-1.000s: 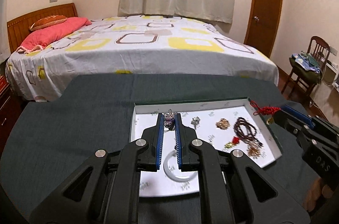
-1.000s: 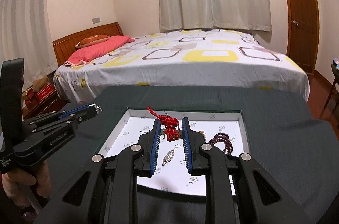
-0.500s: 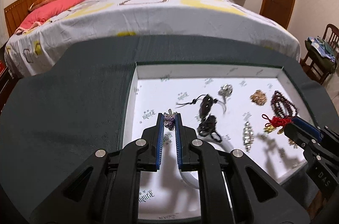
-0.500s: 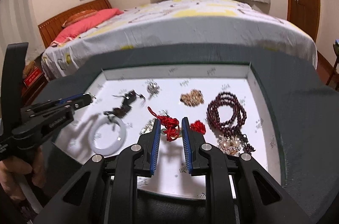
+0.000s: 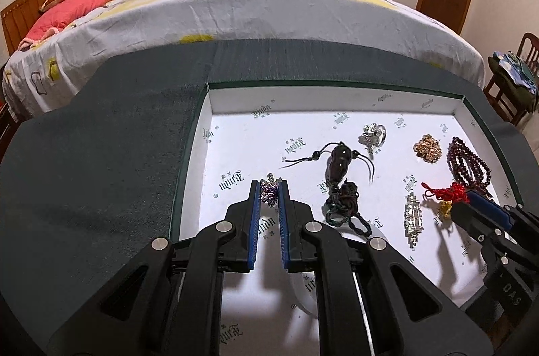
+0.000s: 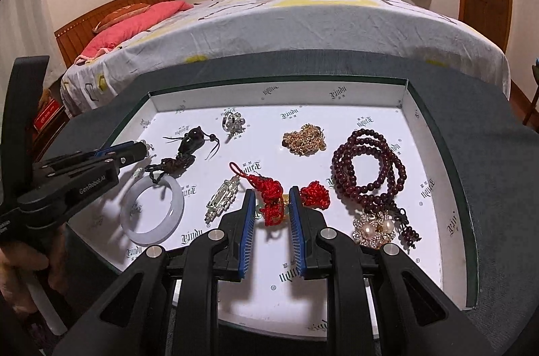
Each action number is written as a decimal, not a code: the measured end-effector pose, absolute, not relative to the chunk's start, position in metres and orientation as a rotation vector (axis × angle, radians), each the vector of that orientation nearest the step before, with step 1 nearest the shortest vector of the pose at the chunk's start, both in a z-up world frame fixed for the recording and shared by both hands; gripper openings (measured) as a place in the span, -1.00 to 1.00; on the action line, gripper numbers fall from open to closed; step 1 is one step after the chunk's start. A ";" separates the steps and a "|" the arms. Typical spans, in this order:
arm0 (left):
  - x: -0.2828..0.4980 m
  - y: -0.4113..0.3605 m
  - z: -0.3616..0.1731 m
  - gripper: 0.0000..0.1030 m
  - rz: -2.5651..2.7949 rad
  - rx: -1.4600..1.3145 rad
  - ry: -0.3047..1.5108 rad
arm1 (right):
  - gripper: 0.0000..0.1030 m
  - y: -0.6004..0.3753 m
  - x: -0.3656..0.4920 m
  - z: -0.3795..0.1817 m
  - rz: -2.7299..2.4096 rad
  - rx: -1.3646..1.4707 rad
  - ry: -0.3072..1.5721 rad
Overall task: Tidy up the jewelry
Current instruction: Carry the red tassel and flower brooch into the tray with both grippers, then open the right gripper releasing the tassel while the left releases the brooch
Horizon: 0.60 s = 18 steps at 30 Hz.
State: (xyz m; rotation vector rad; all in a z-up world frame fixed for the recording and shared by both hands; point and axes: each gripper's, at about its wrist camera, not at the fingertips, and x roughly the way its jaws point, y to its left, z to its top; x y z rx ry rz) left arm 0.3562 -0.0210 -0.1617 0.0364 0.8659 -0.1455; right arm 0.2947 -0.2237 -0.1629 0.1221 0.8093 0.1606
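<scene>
Jewelry sorting, both grippers over 1 white printed tray [image 5: 303, 96] on dark green cloth [image 5: 101, 154].

Left gripper [image 5: 269, 187]:
- Jaws set narrow, closed on a small purple beaded ornament [image 5: 268, 192] pinched between the blue pads at the very tips.
- Ornament over the tray floor, near the tray's left wall.
- Right of the jaws: dark pendant on black cord [image 5: 338, 164], with the cord bundle trailing back toward the gripper body.
- Ahead and further right: silver ring [image 5: 372, 132].
- Behind the jaws, partly hidden under the fingers: white bangle [image 6: 151, 211], better seen from the right wrist camera.

Right gripper [image 6: 269, 201]:
- Jaws set at medium width, closed on a red knotted cord [image 6: 269, 197] with a small gold piece at the knot.
- Loop of the cord reaching ahead and left of the tips; shadow on the tray floor directly below.
- Just left of the jaws: long silver brooch [image 6: 224, 199], lying flat and slanted.
- Just right of the jaws, touching the outer face of the right finger: second red knot [image 6: 315, 194].
- Further right: coiled string of dark red beads [image 6: 367, 167], ending at a pearl brooch [image 6: 374, 226] beside the right finger.
- Ahead and slightly right: heap of gold chain [image 6: 305, 138].

Beyond the tray, ahead of both sets of jaws: bed [image 5: 269, 9] with patterned sheet.
</scene>
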 end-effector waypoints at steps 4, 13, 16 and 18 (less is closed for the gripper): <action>0.358 -0.021 -0.165 -0.79 -0.143 0.035 0.874 | -0.59 -0.222 0.296 -0.164 0.161 0.118 0.819; 0.361 -0.021 -0.166 -0.79 -0.148 0.035 0.885 | -0.59 -0.221 0.298 -0.165 0.162 0.117 0.826; 0.361 -0.021 -0.166 -0.79 -0.148 0.036 0.887 | -0.59 -0.221 0.298 -0.164 0.161 0.114 0.827; 0.361 -0.021 -0.166 -0.79 -0.146 0.035 0.889 | -0.58 -0.221 0.298 -0.166 0.163 0.112 0.829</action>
